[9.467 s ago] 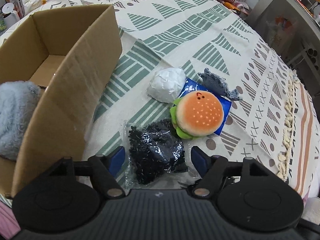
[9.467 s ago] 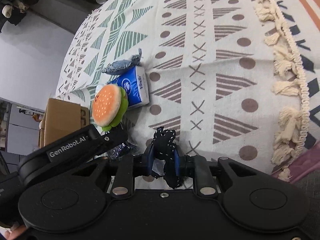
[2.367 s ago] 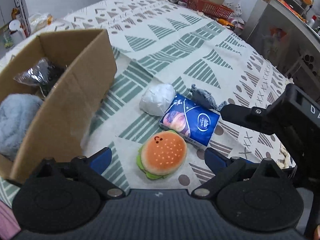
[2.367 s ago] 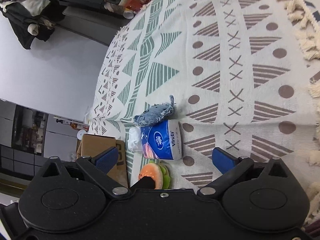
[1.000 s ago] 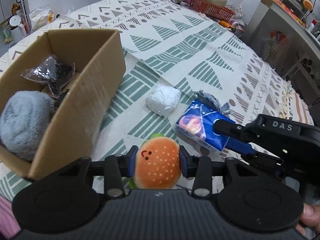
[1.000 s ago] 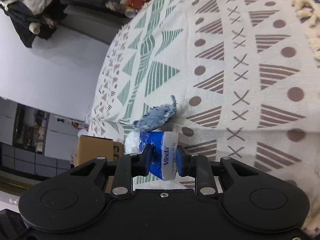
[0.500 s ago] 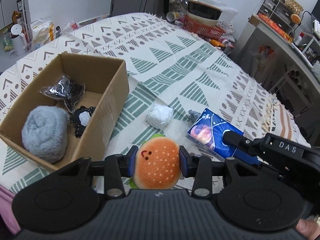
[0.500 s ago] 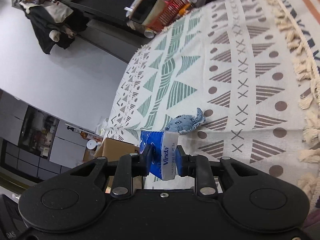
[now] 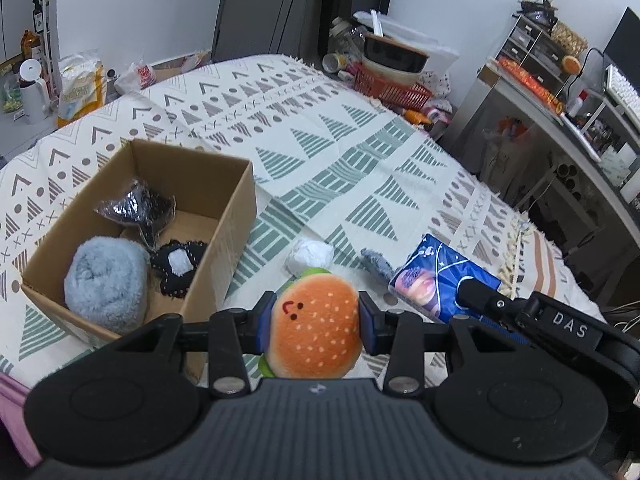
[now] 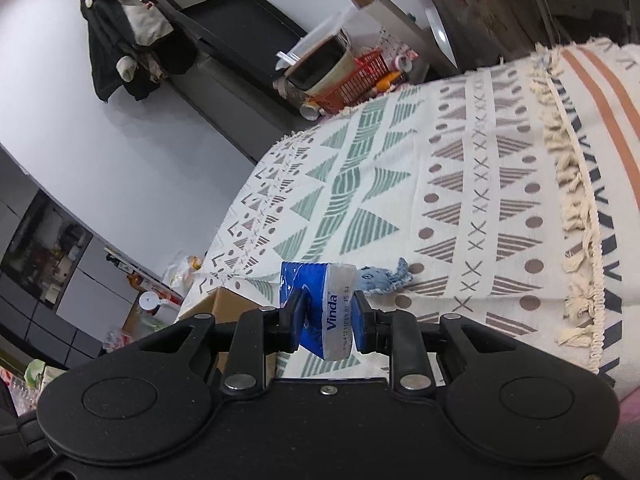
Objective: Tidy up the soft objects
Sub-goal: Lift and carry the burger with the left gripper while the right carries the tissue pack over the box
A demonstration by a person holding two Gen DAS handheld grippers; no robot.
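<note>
Above a patterned bedspread (image 9: 360, 168), the left gripper (image 9: 316, 320) clamped a plush hamburger (image 9: 314, 326) just right of a cardboard box (image 9: 236, 216). The right gripper (image 10: 330, 316) pinched a blue Vinda tissue pack (image 10: 324, 308), lifted clear of the cloth, near a small blue whale plush (image 10: 384, 278).

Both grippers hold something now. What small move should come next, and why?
Probably carry the left gripper leftward over the cardboard box: it is shut on the burger toy, lifted off the cloth, and the box has free floor at its far end.
</note>
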